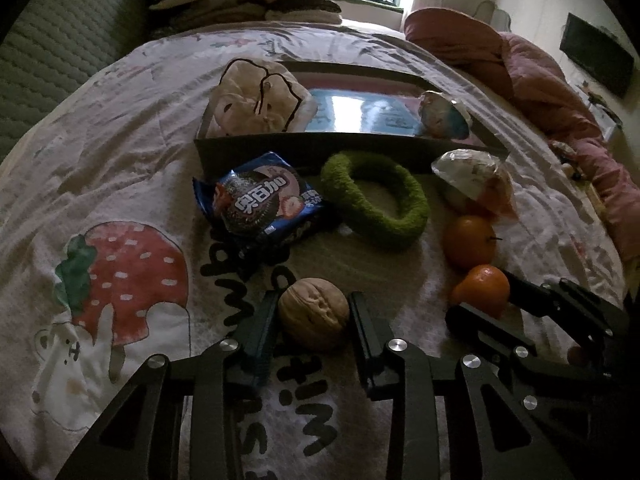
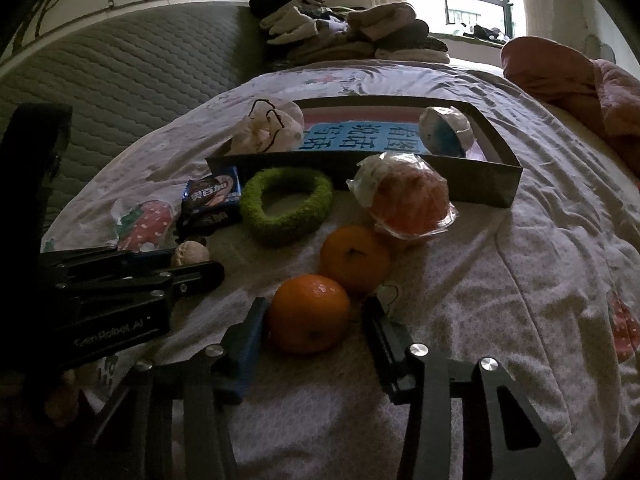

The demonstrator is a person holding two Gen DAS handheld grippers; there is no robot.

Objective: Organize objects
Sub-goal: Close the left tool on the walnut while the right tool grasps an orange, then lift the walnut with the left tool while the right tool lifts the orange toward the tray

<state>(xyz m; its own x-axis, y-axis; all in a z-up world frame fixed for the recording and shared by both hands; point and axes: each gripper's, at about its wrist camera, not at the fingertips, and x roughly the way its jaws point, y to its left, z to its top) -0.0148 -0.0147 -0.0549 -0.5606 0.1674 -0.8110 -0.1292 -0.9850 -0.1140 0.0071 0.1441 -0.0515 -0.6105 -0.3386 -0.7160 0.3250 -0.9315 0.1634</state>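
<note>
On the bed, my left gripper (image 1: 314, 312) has its fingers on both sides of a walnut (image 1: 313, 313), touching or almost touching it. My right gripper (image 2: 310, 314) is open around a near orange (image 2: 308, 312), with a gap on the right side. A second orange (image 2: 355, 258) lies just behind. A wrapped orange in plastic (image 2: 404, 196), a green fuzzy ring (image 2: 286, 204) and a blue cookie packet (image 1: 260, 200) lie before a flat cardboard box (image 1: 312, 148). The box holds a white pouch (image 1: 256, 98) and a wrapped ball (image 1: 442, 116).
The printed bedsheet (image 1: 120, 140) covers the bed. A pile of folded clothes (image 2: 360, 36) sits at the far end by the window. A pink quilt (image 1: 540, 80) is bunched on the right. A quilted headboard (image 2: 120, 80) runs along the left.
</note>
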